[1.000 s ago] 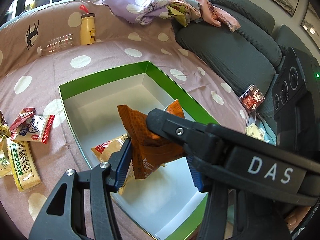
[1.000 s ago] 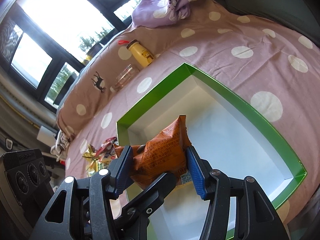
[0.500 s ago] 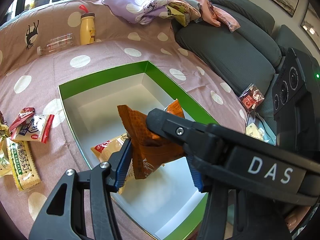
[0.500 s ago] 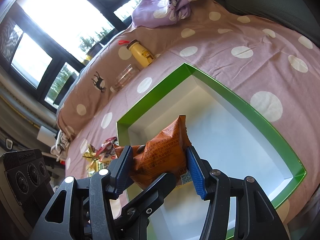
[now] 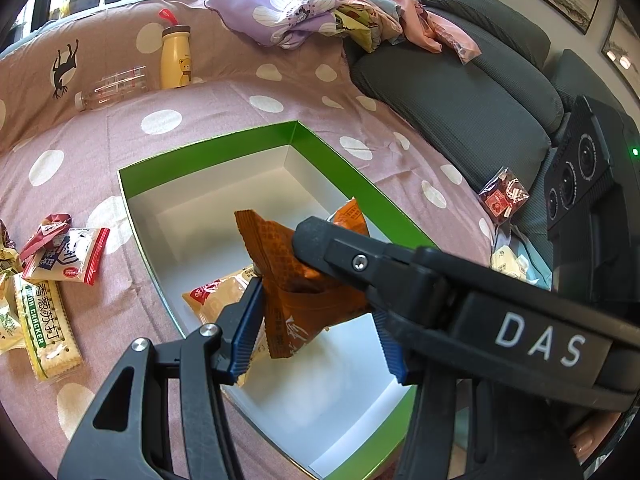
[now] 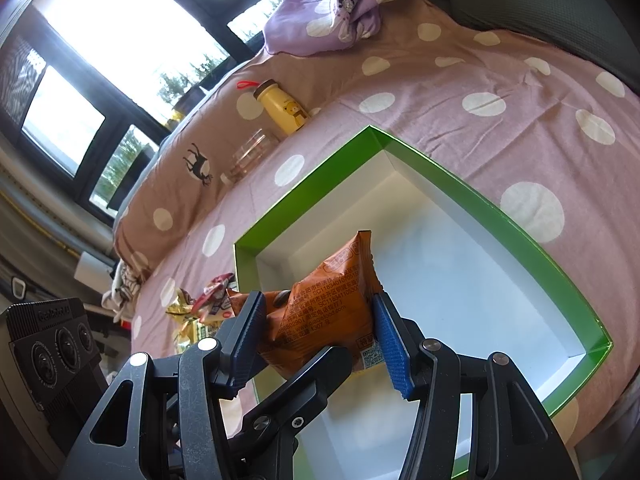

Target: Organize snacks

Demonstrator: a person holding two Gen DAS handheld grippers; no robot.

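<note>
One box [image 5: 248, 148], two bottles [image 5: 176, 58] (one clear [image 5: 112, 88]), two packets inside [image 5: 296, 280]

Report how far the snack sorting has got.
Done: one pale yellow packet lies inside the green box. In hand: the orange packet hangs over the box, gripped by the right gripper, with the left gripper closed around it too. Left: the crackers and packets beside the box, and a red packet by the grey cushion.

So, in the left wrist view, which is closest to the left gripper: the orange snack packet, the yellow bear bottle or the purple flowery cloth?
1. Orange snack packet, between the left gripper fingers.
2. Yellow bear bottle, upright, far left.
3. Purple flowery cloth, heaped at the back.
</note>
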